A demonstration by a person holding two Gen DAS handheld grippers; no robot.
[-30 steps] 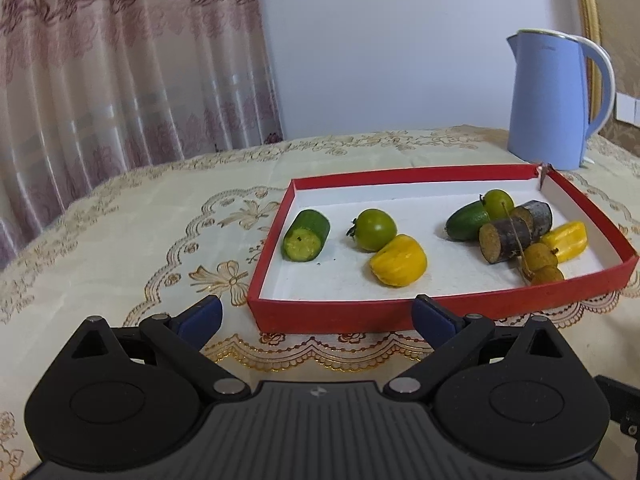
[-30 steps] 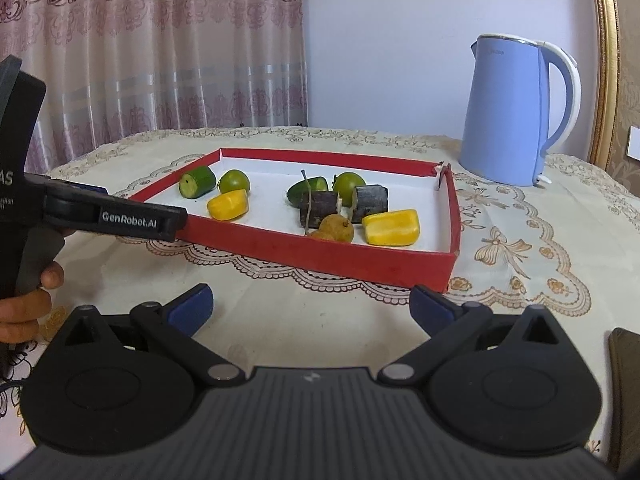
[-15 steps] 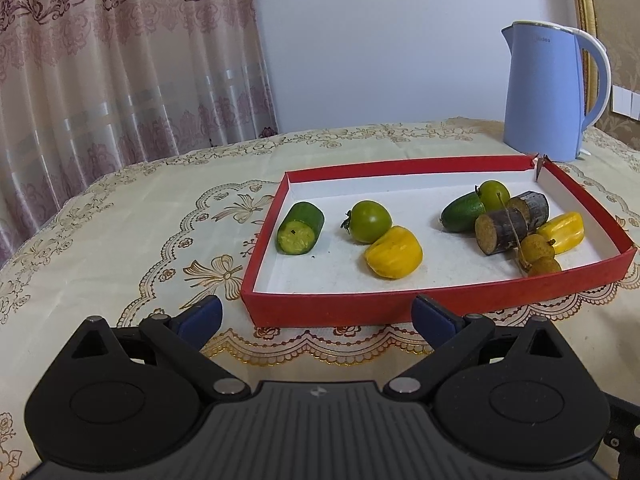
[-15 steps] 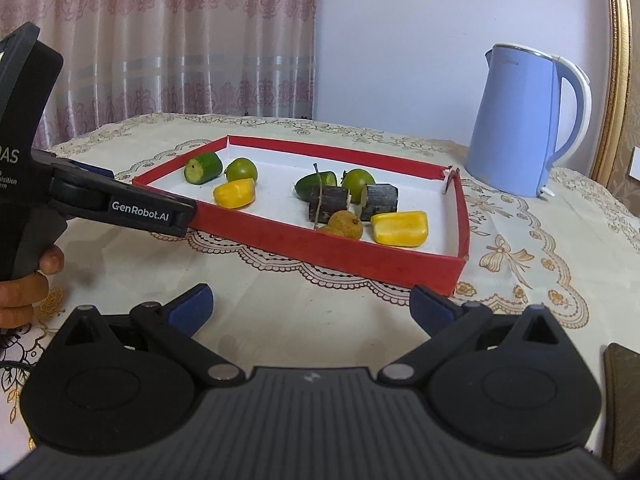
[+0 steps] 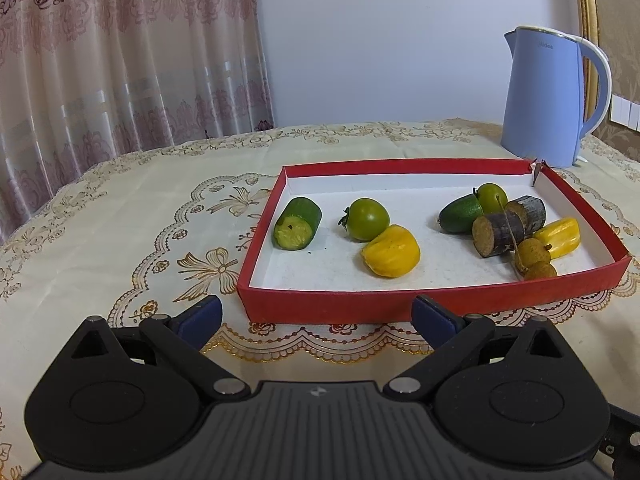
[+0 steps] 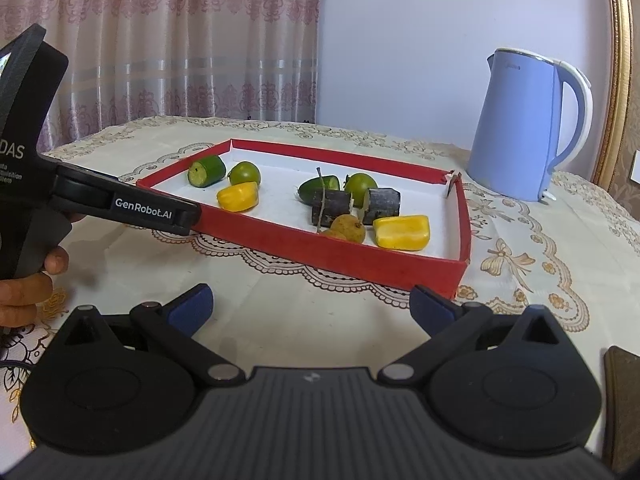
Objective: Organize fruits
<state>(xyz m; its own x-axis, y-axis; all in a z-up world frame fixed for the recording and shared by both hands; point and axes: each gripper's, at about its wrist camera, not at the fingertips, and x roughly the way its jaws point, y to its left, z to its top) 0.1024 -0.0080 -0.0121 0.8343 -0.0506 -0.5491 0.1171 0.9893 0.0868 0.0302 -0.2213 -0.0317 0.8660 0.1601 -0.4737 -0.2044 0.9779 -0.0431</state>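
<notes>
A red tray point(image 5: 320, 308) point(image 6: 360, 258) holds a cut cucumber piece point(image 5: 297, 223) point(image 6: 207, 171), a green tomato point(image 5: 367, 219) point(image 6: 244, 173), a yellow piece point(image 5: 391, 251) point(image 6: 238, 196), a green fruit point(image 5: 461, 213), two dark sugarcane pieces point(image 5: 498, 233) point(image 6: 383, 201), longans point(image 5: 534, 254) point(image 6: 348, 227) and another yellow piece point(image 5: 560, 236) point(image 6: 402, 232). My left gripper point(image 5: 316, 316) is open and empty just in front of the tray's near wall. My right gripper point(image 6: 310, 304) is open and empty, short of the tray. The left gripper's body shows in the right wrist view point(image 6: 120, 206).
A light blue electric kettle point(image 5: 548, 100) point(image 6: 528, 128) stands behind the tray's far right corner. A patterned cream tablecloth point(image 5: 120, 232) covers the table. Curtains hang behind at left. A dark object point(image 6: 622, 400) lies at the right edge.
Both grippers have risen and tilted slightly, so the tray sits lower and closer in the views. Both stay open. The fruits have not moved.
</notes>
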